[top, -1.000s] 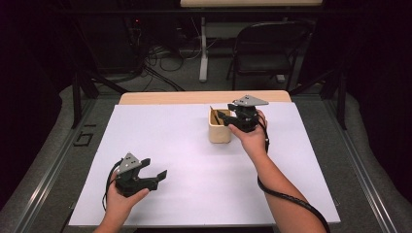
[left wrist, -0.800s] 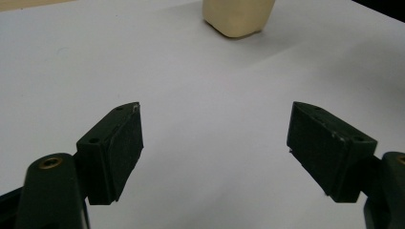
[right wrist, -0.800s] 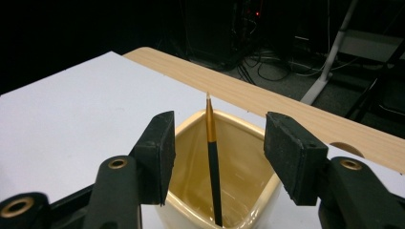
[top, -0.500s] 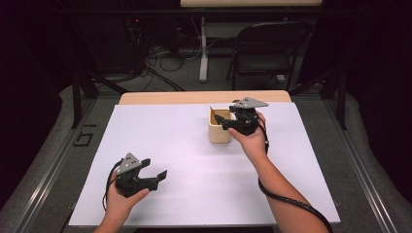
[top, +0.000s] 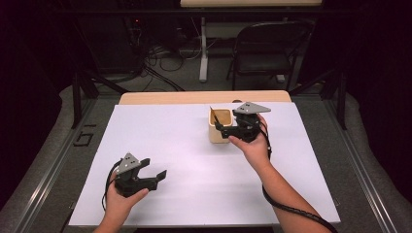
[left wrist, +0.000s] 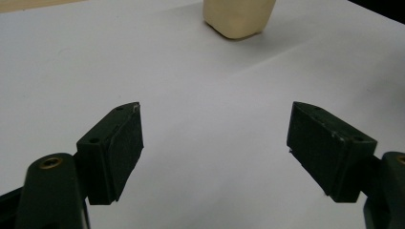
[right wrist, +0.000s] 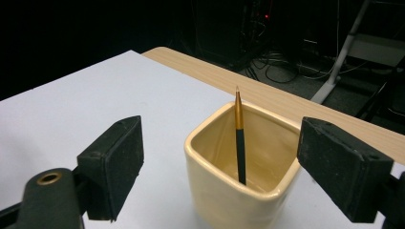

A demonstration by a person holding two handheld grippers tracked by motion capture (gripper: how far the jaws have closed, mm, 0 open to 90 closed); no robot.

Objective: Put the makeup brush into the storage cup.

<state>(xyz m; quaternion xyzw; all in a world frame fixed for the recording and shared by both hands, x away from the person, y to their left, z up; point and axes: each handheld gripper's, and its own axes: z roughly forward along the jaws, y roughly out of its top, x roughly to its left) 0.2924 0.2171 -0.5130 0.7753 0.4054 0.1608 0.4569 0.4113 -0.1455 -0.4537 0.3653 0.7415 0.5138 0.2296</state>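
1. While the right claw (top: 222, 130) hangs just beside the cream cup (top: 220, 125), its jaws have just been opening and now stand wide, with nothing pressed between the pads.
2. Seen in the right gripper view, the cup (right wrist: 241, 176) sits ahead of the two pads and lower than them, in line with the gap; neither pad touches its walls.
3. A pen (right wrist: 239, 140) stands inside the cup, leaning against the far wall, its gold upper part and tip rising above the rim.
4. From the high view the pen (top: 213, 114) shows as a thin dark stick at the cup's left corner.
5. The cup stands upright on the white sheet (top: 184, 160) that covers the bench (top: 160, 97), toward the far edge and right of centre.
6. The left claw (top: 154, 171) is held low over the near left part of the sheet, well apart from the cup.
7. Its jaws are spread wide and empty; the left gripper view shows bare white sheet between the two pads, with the base of the cup (left wrist: 239, 19) far ahead.
8. Each claw is gripped by a hand, the forearms entering from the near edge.
9. A cable (top: 291, 208) trails back along the right forearm.
10. Behind the bench stand a dark chair (top: 265, 51) and loose floor wiring (top: 160, 53).
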